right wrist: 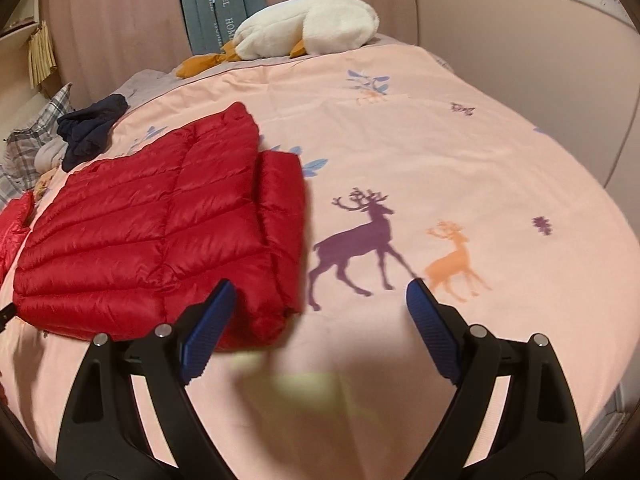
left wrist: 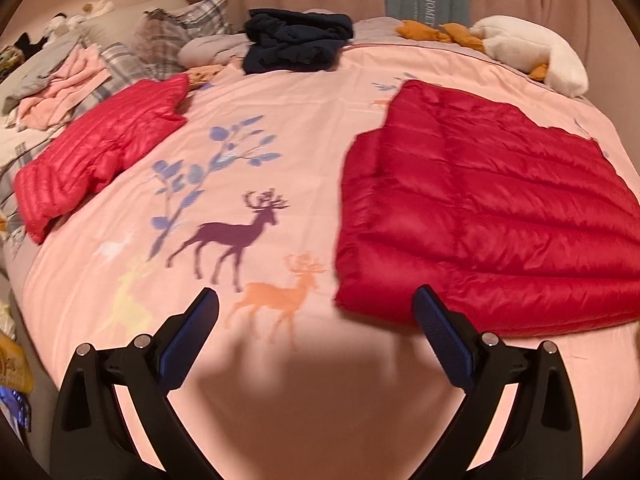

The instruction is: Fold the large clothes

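Note:
A dark red quilted down jacket [left wrist: 492, 216] lies folded flat on the pink bed cover, at the right in the left wrist view and at the left in the right wrist view [right wrist: 160, 236]. My left gripper [left wrist: 316, 300] is open and empty, above the cover just left of the jacket's near corner. My right gripper [right wrist: 320, 292] is open and empty, with its left finger over the jacket's near right corner. A second, brighter red down jacket [left wrist: 104, 148] lies folded at the left.
The pink bed cover [left wrist: 304, 160] with deer prints fills both views. A dark navy garment [left wrist: 296, 44] lies at the back. A white plush goose [right wrist: 308, 26] lies by the far edge. Plaid pillows [left wrist: 176, 32] and pink clothes [left wrist: 60, 92] lie at the left.

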